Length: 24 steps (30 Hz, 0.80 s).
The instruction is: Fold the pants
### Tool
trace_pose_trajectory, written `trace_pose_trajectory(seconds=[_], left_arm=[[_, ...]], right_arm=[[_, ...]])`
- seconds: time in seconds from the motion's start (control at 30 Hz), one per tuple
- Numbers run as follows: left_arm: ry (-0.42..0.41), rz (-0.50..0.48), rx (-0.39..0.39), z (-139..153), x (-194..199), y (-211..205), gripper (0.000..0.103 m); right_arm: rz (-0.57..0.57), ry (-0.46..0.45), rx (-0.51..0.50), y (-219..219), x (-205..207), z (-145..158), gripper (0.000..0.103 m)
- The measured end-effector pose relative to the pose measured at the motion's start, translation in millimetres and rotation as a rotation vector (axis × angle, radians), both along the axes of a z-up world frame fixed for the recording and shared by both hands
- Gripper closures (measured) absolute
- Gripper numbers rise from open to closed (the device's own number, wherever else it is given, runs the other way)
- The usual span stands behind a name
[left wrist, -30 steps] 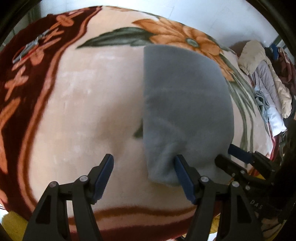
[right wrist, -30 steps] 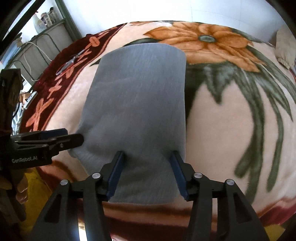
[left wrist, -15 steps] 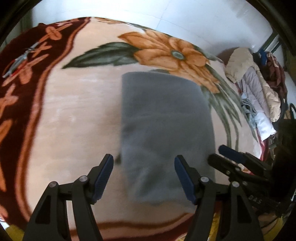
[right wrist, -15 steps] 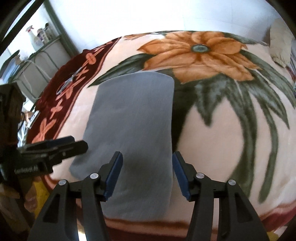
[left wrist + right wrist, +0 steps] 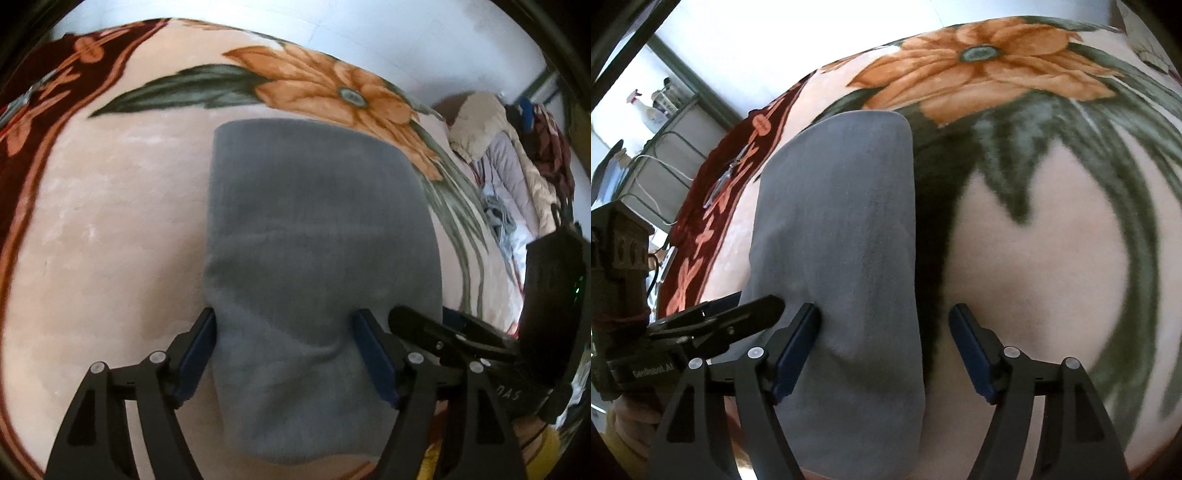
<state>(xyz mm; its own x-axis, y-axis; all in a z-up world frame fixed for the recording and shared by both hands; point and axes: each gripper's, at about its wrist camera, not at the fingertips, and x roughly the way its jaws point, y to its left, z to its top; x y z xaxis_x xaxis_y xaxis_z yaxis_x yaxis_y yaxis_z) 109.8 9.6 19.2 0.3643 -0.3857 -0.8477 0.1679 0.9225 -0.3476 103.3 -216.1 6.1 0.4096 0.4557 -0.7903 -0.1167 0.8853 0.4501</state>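
Observation:
The grey pants [image 5: 317,258] lie folded into a thick rectangle on a blanket [image 5: 110,240] patterned with an orange flower. My left gripper [image 5: 286,354] hangs over their near end with its jaws opening; the cloth lies flat between the blue pads [image 5: 195,354], not pinched. My right gripper [image 5: 884,350] is also opening and straddles the right edge of the pants [image 5: 842,240], with the grey cloth under its left finger and bare blanket under its right. Each gripper shows in the other's view: the right gripper [image 5: 443,332] and the left gripper [image 5: 738,317].
A pile of jackets and clothes [image 5: 509,173] lies past the blanket's right side. A metal rack with a spray bottle [image 5: 646,110] stands at the far left by the white wall. A small metal object [image 5: 727,177] rests on the dark red border. A hand [image 5: 628,417] holds the left gripper.
The left gripper slid right, so the pants now sit centred between its jaws. The right gripper shifted toward the pants' right edge, dropped closer, and its jaws spread wider.

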Motion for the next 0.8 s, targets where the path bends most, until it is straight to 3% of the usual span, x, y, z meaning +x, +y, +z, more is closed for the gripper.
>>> trace_pose_trajectory(seconds=[0.03, 0.1, 0.13, 0.2, 0.43, 0.8], left_arm=[[-0.009, -0.006, 0.0, -0.2, -0.7, -1.9, 0.025], [-0.014, -0.005, -0.01, -0.4, -1.6, -2.7, 0.027], [-0.015, -0.007, -0.02, 0.2, -2.5, -2.2, 0.033], [-0.03, -0.021, -0.035, 3.2, -5.1, -3.4, 0.045], [-0.067, -0.029, -0.035, 16.2, -9.8, -5.5, 0.067], [-0.178, 0.063, -0.022, 71.3, -17.5, 52.2, 0.07]], right_arm=[[0.0, -0.006, 0.002, 0.2, -0.7, 0.6, 0.03], [0.01, -0.022, 0.014, 2.9, -3.5, 3.6, 0.043], [0.024, -0.026, 0.036, 4.4, -4.6, 5.1, 0.052], [0.027, -0.033, 0.024, 7.1, -6.4, 8.1, 0.053], [0.036, -0.084, 0.029, 10.5, -12.1, 26.8, 0.069], [0.148, -0.205, 0.077, 72.4, 0.5, 78.3, 0.073]])
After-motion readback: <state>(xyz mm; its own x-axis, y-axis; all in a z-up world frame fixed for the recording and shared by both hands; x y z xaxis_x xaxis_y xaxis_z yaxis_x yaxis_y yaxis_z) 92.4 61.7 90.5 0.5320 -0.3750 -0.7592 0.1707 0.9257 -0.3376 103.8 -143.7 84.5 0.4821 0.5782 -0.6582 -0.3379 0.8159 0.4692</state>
